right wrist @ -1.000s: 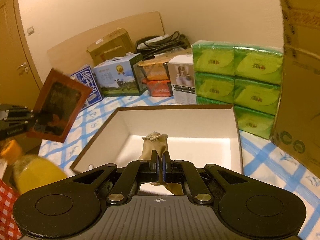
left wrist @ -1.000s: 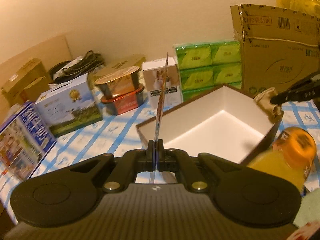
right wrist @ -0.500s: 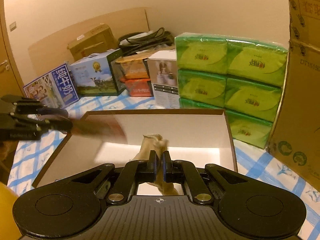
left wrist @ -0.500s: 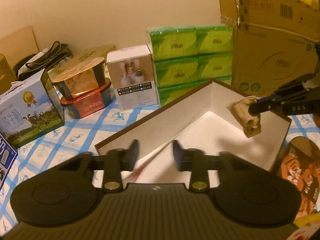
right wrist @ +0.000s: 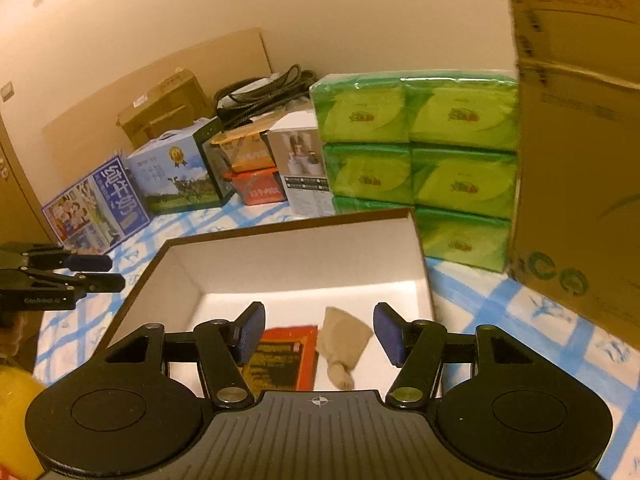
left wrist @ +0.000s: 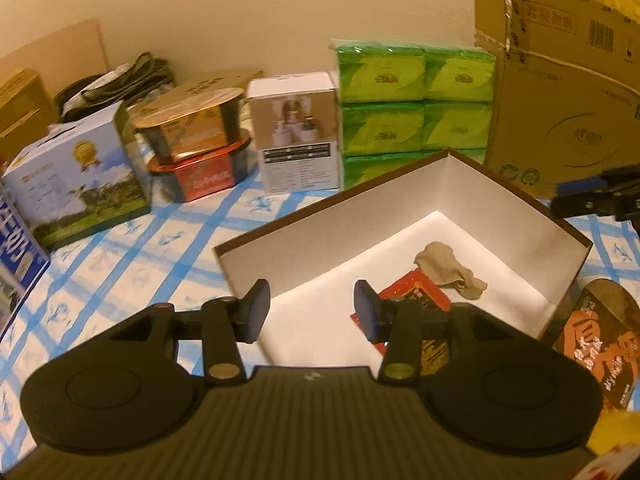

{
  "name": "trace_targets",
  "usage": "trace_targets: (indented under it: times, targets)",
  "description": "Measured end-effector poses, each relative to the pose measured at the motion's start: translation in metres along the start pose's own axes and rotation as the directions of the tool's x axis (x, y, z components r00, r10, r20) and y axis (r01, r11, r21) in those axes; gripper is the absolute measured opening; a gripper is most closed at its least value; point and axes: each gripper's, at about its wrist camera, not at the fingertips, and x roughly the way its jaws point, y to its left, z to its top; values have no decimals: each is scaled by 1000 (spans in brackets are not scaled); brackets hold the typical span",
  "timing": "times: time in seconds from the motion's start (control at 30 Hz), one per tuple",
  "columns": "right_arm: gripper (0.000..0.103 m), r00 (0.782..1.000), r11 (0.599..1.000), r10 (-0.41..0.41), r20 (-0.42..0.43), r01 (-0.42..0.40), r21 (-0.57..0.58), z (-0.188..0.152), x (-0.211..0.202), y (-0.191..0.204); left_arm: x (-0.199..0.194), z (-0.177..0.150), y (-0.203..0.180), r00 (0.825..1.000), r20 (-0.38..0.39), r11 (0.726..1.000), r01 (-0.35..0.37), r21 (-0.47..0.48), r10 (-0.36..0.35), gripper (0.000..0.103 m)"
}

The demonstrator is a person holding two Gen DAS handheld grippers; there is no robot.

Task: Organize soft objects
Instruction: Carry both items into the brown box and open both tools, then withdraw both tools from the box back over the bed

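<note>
Sock and red packet lie in white box; both grippers' jaws wide apart, empty; side reads "GenRobot.AI".

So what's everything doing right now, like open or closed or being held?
Left gripper: open, holding nothing.
Right gripper: open, holding nothing.
Box: lid off, open top.
Sock: crumpled, lying loose in the box.
Red packet: lying flat in the box beside the sock.
Cardboard box: top flaps open.

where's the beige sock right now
The beige sock lies on the floor of the open white box, just right of the red packet in the right wrist view, free of both open grippers.
</note>
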Motion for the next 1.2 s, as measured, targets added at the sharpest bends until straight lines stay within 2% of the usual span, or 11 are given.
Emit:
trace_targets:
  times: [0.17, 0.43, 0.87, 1.2]
  targets:
    - [60, 1000, 1000, 7, 2, -7, 14, -13, -42, 0, -31, -18, 10, 998, -35, 996, -59, -61, 57, 43]
    - [60, 1000, 1000, 4, 18, -4, 16, -40, -117, 8, -110, -56, 1, 994, -25, 987, -104, -118, 102, 43]
    - [60, 1000, 1000, -4, 10, 4, 6, -108, -225, 31, -238, -131, -56, 989, -14, 956, -147, -255, 148, 43]
    - [60, 1000, 1000, -3, -14, 3, 14, -156, -275, 50, -288, -167, -114, 986, -9, 951, -160, -265, 164, 43]
